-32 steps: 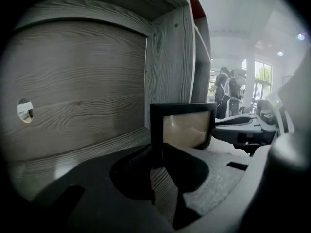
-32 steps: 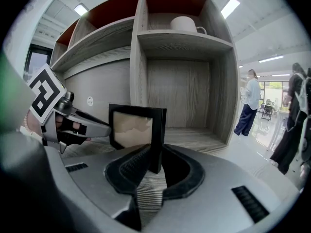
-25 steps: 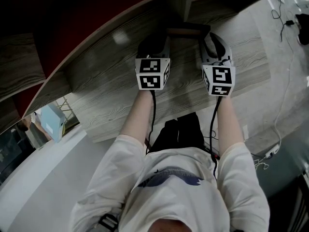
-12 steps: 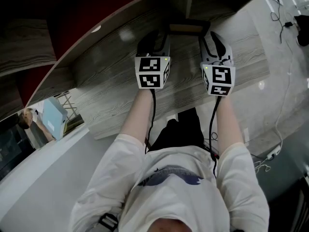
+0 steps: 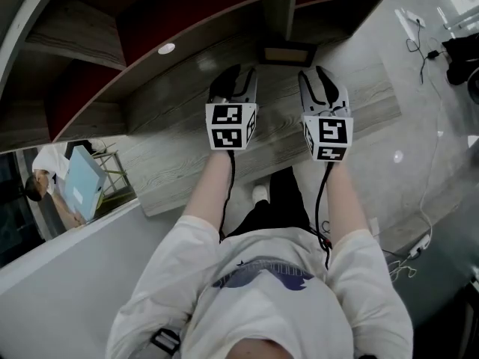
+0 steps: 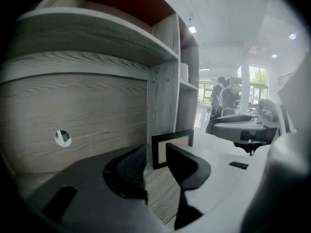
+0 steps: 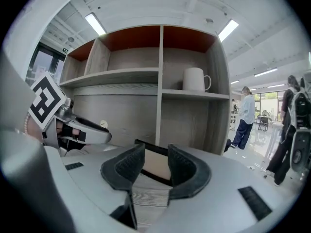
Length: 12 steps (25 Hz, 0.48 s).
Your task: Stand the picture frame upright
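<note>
The picture frame (image 5: 287, 54), black with a beige inside, stands on edge on the wooden desk (image 5: 179, 155), leaning against the shelf unit at its upright divider (image 5: 290, 6). My left gripper (image 5: 233, 77) is open and empty, short of the frame and to its left. My right gripper (image 5: 322, 77) is open too, short of the frame on its right. In the left gripper view the frame (image 6: 172, 147) shows just beyond the open jaws (image 6: 156, 161). The right gripper view has the frame (image 7: 156, 165) past its spread fingers (image 7: 154, 171), untouched.
A white mug (image 7: 196, 79) sits on a shelf above right of the divider. A round cable grommet (image 6: 62, 138) marks the back panel. People stand off to the right (image 7: 246, 115). Another person holds a blue folder (image 5: 78, 189) at left. Cables lie on the floor (image 5: 419, 43).
Both grippers have drawn back from the frame toward me; a second ago their tips flanked it. The frame stays leaning at the divider. The head camera has tipped up a little.
</note>
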{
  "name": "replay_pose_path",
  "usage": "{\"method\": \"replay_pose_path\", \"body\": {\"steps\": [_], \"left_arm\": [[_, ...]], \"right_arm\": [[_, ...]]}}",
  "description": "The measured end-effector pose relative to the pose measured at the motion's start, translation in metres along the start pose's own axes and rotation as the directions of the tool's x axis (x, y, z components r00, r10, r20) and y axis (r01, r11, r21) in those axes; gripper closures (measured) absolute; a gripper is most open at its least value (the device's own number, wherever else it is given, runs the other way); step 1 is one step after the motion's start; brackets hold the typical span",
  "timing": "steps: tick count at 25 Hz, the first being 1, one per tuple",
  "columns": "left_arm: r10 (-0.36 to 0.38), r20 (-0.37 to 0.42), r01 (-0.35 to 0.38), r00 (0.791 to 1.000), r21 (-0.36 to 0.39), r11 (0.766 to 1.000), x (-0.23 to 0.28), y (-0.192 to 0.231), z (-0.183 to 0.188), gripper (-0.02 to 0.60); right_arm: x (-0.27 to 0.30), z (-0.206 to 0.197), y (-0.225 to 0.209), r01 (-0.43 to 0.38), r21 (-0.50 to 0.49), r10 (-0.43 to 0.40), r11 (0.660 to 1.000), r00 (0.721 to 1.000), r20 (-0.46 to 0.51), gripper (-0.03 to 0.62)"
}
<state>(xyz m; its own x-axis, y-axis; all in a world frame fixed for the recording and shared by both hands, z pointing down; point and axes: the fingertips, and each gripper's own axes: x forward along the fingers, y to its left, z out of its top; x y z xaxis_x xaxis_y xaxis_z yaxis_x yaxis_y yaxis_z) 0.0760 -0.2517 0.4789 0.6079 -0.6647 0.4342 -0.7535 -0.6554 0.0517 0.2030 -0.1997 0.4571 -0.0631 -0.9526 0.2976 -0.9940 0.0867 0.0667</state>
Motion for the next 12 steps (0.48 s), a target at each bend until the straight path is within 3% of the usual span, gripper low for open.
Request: {"method": "replay_pose_path", "body": {"steps": [5,12], "left_arm": [[-0.003,0.05,0.004,0.999,-0.02,1.0,-0.027,-0.003,0.017,0.471],[-0.004,0.14,0.004,0.99,-0.004,1.0,-0.07,-0.018,0.051,0.48]], "right_arm": [[-0.021,0.022,0.013,-0.001,-0.013,0.001,1.0,1.0,0.028,0.453],[-0.056,0.058,0.02,0.009,0.005,-0.009,1.0,0.996,0.084,0.527]]}}
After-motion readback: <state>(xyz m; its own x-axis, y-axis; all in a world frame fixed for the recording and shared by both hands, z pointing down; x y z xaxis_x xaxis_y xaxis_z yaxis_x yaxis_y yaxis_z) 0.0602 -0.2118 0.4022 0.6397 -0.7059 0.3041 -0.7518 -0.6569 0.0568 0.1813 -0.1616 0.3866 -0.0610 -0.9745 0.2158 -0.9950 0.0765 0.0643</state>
